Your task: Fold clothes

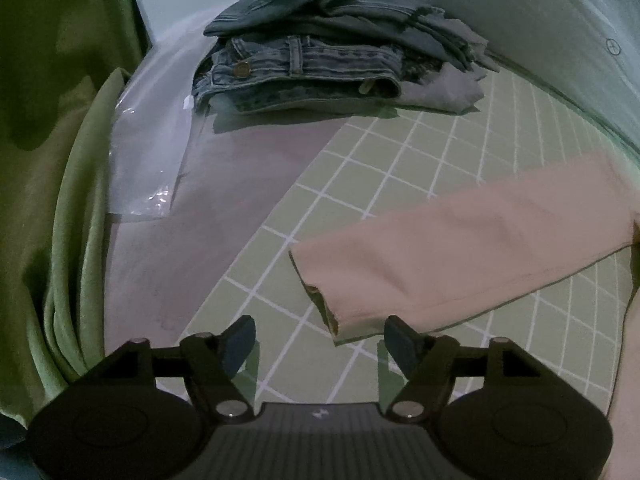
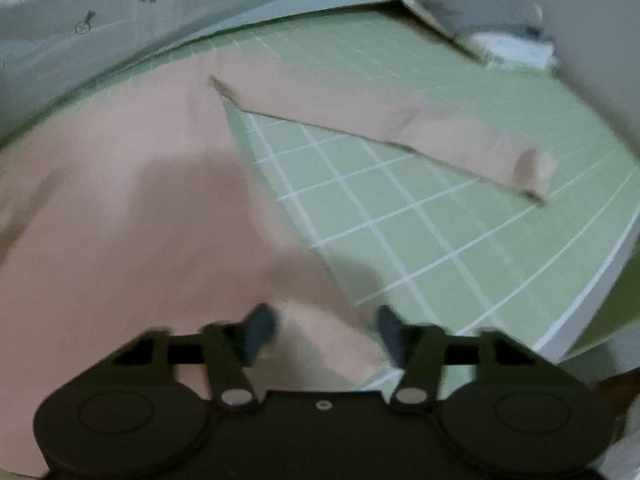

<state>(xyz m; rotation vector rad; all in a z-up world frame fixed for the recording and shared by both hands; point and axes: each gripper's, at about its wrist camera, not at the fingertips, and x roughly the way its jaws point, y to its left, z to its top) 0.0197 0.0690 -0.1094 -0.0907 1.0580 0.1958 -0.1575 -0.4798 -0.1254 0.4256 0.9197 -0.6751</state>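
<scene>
At upper centre of the left view a stack of folded clothes (image 1: 320,52) sits done, while the pink shirt (image 2: 120,200) lies flat, sleeves out, unfolded on the green grid mat (image 2: 440,220), left gripper (image 1: 320,344) and right gripper (image 2: 324,332) both spread, empty.

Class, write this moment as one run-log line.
left gripper: open, near pink sleeve cuff | right gripper: open over pink garment | green grid mat | folded jeans stacked

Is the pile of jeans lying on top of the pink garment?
No, the pile of jeans sits apart at the far side, clear of the pink garment.
</scene>
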